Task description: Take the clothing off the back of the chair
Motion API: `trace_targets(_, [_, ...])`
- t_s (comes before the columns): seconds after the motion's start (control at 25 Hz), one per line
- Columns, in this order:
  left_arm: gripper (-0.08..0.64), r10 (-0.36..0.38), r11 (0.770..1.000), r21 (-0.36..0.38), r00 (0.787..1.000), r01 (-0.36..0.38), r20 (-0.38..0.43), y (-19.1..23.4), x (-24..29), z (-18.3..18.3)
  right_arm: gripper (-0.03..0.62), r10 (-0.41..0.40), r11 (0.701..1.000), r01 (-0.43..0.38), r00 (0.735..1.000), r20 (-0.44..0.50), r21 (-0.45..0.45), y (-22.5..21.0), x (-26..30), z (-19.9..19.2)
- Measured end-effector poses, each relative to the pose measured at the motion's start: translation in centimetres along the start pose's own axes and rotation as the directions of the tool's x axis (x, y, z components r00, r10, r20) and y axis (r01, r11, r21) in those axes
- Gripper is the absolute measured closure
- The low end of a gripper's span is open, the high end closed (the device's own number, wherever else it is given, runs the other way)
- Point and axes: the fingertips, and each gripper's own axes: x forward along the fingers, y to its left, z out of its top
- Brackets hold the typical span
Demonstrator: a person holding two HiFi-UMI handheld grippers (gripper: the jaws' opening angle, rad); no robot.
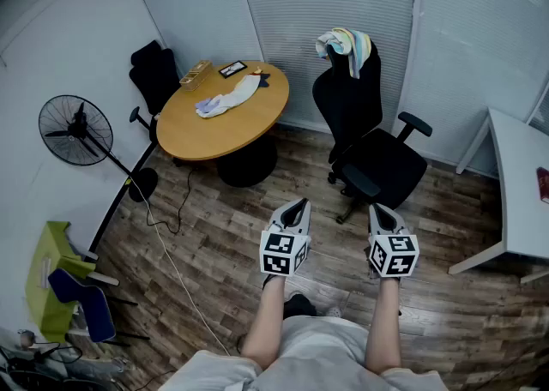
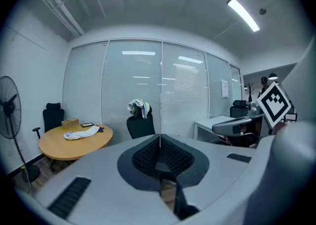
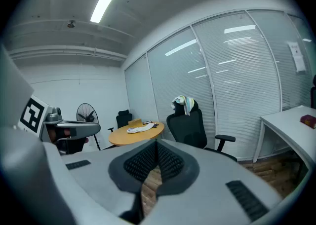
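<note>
Your left gripper (image 1: 297,206) and right gripper (image 1: 380,210) are closed, empty; the clothing (image 1: 345,41) drapes the chair (image 1: 364,115) back well ahead of them. Step closer, open one, pinch a thick fold, lift upward.

Open floor (image 1: 232,213) up to chair (image 1: 347,105), round table (image 1: 206,132) L, desk (image 1: 519,183) R

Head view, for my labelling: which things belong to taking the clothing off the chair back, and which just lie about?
Job: clothing; black office chair; left gripper; right gripper.
Lying about: round table; white cloth; standing fan; white desk.
</note>
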Motion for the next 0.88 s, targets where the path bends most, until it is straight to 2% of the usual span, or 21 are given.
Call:
trace_targets(0.24, [0.531, -0.005, 1.000, -0.025, 1.000, 0.005, 0.006, 0.2, -0.2, 0.0, 0.571, -0.003, 1.000, 0.003, 1.000, -0.017, -0.029, 0.2, 0.2, -0.3])
trace_targets(0.32, [0.531, -0.040, 0.997, -0.071, 0.999, 0.040, 0.003, -0.4, -0.3, -0.2, 0.571, -0.003, 0.999, 0.003, 1.000, -0.020, -0.034, -0.1, 0.1, -0.3])
trace_targets(0.4, [0.532, -0.072, 0.986, -0.147, 0.997, 0.075, 0.026, -0.7, -1.1, -0.1, 0.571, 0.012, 1.000, -0.012, 1.000, 0.005, 0.011, -0.4, -0.2, -0.1])
trace_targets(0.6, [0.532, -0.025, 0.985, -0.170, 1.000, 0.027, 0.013, 1.7, -2.3, -0.8, 0.571, -0.001, 0.999, 0.001, 1.000, 0.018, 0.035, -0.6, -0.1, -0.2])
trace_targets(0.8, [0.532, -0.010, 0.970, -0.242, 1.000, 0.005, -0.023, 4.1, -1.6, -2.4, 0.571, 0.006, 0.999, -0.007, 1.000, 0.021, 0.044, -0.4, 1.4, -0.8])
trace_targets(0.88, [0.532, -0.030, 0.949, -0.314, 1.000, 0.026, -0.008, 5.0, -0.9, -2.5, 0.571, 0.004, 0.999, -0.005, 1.000, 0.013, 0.045, -0.5, 2.5, -0.9])
